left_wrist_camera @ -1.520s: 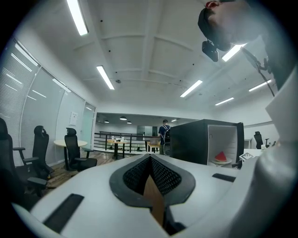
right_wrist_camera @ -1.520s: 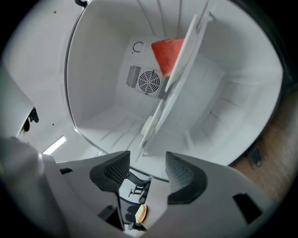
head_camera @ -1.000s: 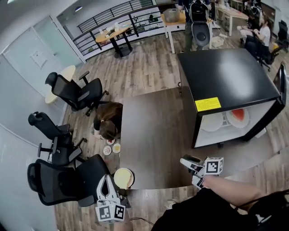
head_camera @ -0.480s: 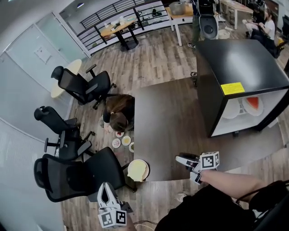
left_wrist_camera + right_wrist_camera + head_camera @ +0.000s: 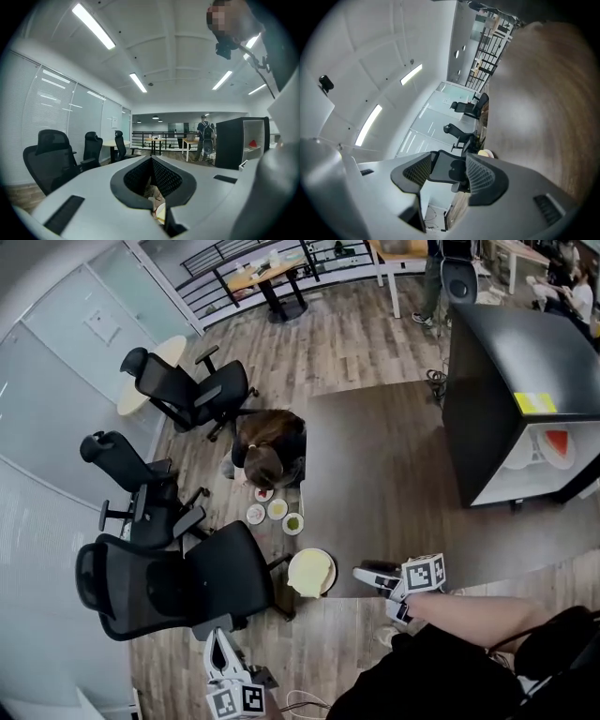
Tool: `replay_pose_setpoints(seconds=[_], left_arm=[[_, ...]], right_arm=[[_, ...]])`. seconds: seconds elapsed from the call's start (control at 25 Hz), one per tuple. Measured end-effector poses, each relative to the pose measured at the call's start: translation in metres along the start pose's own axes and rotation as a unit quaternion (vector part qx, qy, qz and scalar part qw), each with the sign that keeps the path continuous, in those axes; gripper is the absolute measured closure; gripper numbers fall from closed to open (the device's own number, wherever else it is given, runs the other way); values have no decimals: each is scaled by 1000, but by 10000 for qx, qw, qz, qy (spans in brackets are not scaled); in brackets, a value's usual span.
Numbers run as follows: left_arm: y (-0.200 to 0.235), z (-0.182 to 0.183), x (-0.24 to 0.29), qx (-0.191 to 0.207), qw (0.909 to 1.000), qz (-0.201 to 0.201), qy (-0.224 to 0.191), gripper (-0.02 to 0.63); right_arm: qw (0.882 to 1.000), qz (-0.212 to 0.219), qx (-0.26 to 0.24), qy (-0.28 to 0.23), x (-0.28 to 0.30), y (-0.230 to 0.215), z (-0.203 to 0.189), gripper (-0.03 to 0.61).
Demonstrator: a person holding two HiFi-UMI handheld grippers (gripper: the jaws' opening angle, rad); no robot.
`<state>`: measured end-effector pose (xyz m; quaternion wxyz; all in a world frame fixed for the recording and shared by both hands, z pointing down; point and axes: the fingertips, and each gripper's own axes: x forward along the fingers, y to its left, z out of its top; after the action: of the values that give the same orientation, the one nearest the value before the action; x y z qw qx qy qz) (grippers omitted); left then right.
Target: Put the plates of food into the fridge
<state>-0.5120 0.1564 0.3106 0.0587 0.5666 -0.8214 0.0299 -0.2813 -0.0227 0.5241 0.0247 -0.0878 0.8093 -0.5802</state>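
Left gripper: your left gripper has its jaws closed tip to tip and grips nothing. Through the gap behind the tips you only get scraps of the plates lying beyond.
Right gripper: your right gripper has its jaws well apart and empty. A black office chair shows between them, far off.
Gripper positions: in the head view the left one sits at the bottom edge. The right one hangs over the near edge of the dark mat.
Large plate: the pale large plate is at the mat's near left corner, near your right gripper and touching neither gripper.
Small plates: four small plates are clustered on the wood floor, just in front of a crouching person and beyond the large plate.
Fridge: the black fridge stands at the right, open, well apart from both grippers.
Already inside: the plates on the shelf include one with red food.
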Motion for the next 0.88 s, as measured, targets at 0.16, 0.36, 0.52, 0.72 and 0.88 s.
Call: replay_pose_setpoints(seconds=[0.16, 0.36, 0.52, 0.72, 0.88], left_arm=[[29, -11, -14, -52, 10000, 12, 32, 611], [61, -29, -30, -132, 9998, 150, 4, 611], [58, -41, -46, -194, 9989, 327, 260, 610], [63, -56, -33, -184, 9981, 293, 512, 609], [76, -77, -44, -177, 9966, 356, 721, 609]], right_arm=[[9995, 20, 69, 305, 28, 5, -36, 334], [9979, -223, 306, 523, 41, -6, -85, 334], [9915, 234, 1115, 628, 46, 7, -108, 334], [9892, 208, 1233, 770, 70, -6, -118, 334], [9833, 114, 1567, 923, 92, -20, -151, 334]])
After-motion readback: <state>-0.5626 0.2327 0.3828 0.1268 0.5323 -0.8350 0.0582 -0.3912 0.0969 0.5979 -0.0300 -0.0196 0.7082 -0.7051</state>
